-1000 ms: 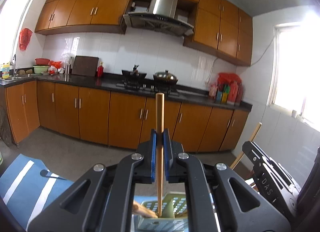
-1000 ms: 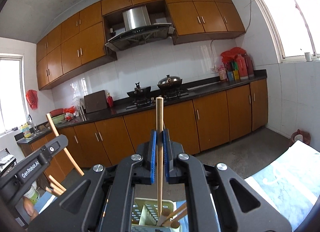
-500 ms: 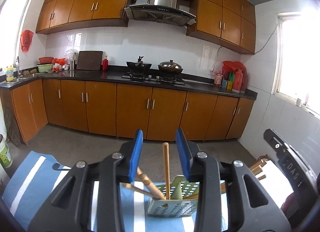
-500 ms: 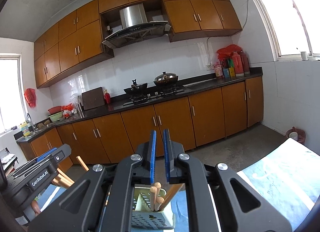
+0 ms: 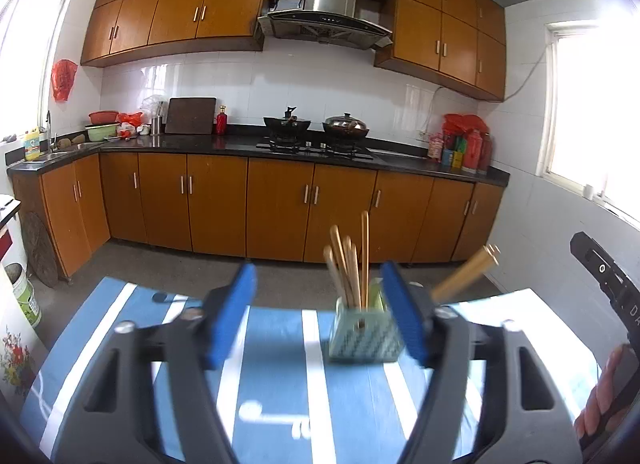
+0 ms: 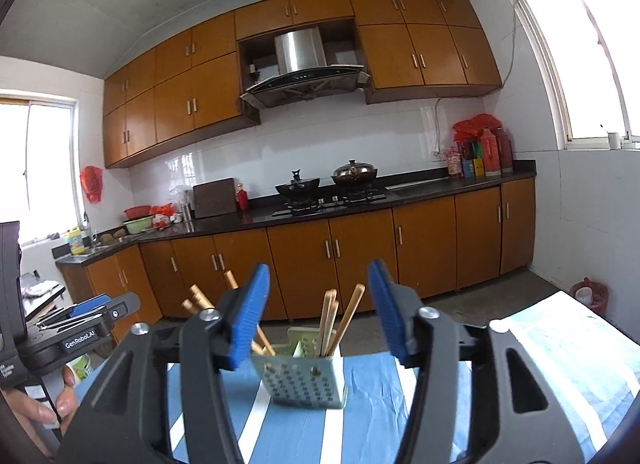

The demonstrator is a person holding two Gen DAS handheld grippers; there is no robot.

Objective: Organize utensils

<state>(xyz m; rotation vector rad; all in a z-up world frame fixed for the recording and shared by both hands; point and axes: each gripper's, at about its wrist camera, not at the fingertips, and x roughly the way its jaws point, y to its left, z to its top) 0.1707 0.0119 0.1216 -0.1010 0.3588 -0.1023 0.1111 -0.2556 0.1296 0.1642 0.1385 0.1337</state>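
A pale green perforated utensil holder (image 5: 363,334) (image 6: 303,377) stands on a blue and white striped cloth (image 5: 276,380) (image 6: 360,424). Several wooden chopsticks (image 5: 352,268) (image 6: 335,320) stand in it, some leaning out to one side (image 5: 464,274) (image 6: 208,304). My left gripper (image 5: 320,314) is open and empty, pulled back from the holder. My right gripper (image 6: 320,316) is open and empty, with the holder seen between its blue pads. The other gripper shows at each view's edge (image 5: 608,284) (image 6: 72,328).
The table (image 6: 580,328) faces a kitchen with orange cabinets (image 5: 280,208), a black counter (image 5: 240,142) and a stove with two pots (image 5: 316,128). A grey floor (image 5: 160,260) lies between. A red bin (image 6: 590,296) stands by the right wall.
Both grippers let go of their chopsticks, which now stand in the holder. Both jaws opened wide and the grippers drew back and up from the holder.
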